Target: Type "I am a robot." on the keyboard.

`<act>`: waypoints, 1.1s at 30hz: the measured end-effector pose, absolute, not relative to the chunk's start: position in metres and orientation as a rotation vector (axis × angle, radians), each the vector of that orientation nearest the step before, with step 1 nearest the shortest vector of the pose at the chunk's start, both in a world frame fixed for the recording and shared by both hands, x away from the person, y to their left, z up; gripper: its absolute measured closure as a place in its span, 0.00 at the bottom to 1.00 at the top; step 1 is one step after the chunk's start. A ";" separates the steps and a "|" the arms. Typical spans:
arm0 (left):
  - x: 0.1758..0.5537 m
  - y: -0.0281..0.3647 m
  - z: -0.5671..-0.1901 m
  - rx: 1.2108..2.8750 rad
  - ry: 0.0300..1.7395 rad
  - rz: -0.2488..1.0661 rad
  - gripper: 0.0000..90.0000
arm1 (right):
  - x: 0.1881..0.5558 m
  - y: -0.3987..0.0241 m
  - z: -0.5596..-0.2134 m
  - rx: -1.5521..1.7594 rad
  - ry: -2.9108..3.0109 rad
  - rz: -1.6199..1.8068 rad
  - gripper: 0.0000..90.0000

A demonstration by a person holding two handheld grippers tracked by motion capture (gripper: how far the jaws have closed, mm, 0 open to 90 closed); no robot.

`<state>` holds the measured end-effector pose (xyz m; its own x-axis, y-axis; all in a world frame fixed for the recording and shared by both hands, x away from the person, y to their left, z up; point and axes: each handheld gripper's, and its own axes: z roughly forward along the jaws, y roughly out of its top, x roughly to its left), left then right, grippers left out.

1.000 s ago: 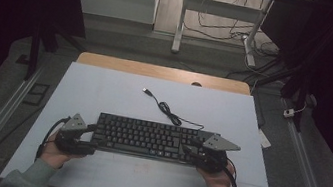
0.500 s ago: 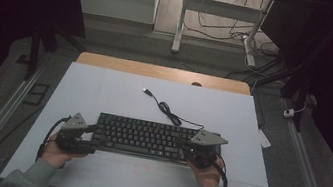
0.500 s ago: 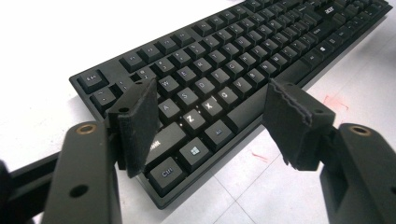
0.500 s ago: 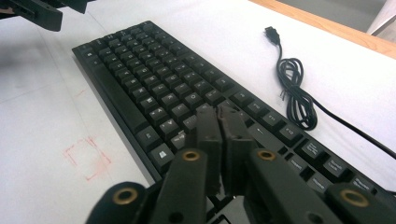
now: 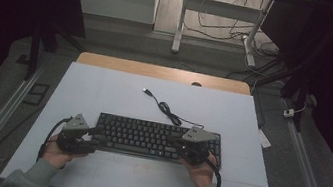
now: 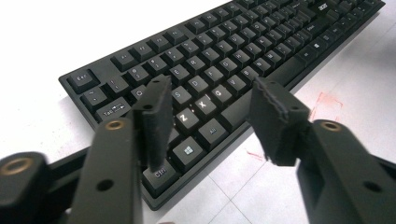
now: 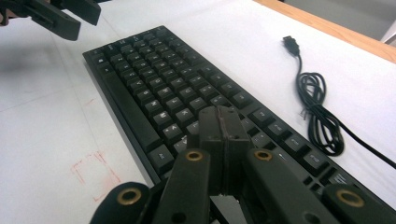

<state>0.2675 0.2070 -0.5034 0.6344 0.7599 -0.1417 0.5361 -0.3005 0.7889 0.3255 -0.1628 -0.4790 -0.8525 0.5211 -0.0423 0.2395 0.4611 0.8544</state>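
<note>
One black keyboard point(image 5: 157, 139) lies flat on the near half of the pale table point(image 5: 104, 89), its long edge running across in front of the person. It is a full-width board with low dark keycaps and faint white legends, a long space bar on the near row and a slim black frame. Its thin black cable point(image 5: 168, 109) runs off the far edge, bunches into a small coil and ends in a plug lying on the table. The left gripper point(image 6: 210, 112) hovers over the keyboard's left end, jaws partly apart after having just been closing, pads off the keys. The right gripper point(image 7: 224, 122) sits over the right end, jaws pressed together with nothing between them.
</note>
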 end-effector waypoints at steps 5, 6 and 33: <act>0.268 0.207 -0.504 1.992 1.024 0.326 0.67 | 0.329 -0.152 -0.480 0.623 2.438 1.338 1.00; 0.268 0.207 -0.504 1.993 1.025 0.327 0.69 | 0.330 -0.150 -0.480 0.616 2.441 1.334 1.00; 0.281 0.209 -0.516 2.052 1.095 0.362 0.99 | 0.352 -0.107 -0.493 0.618 2.517 1.310 1.00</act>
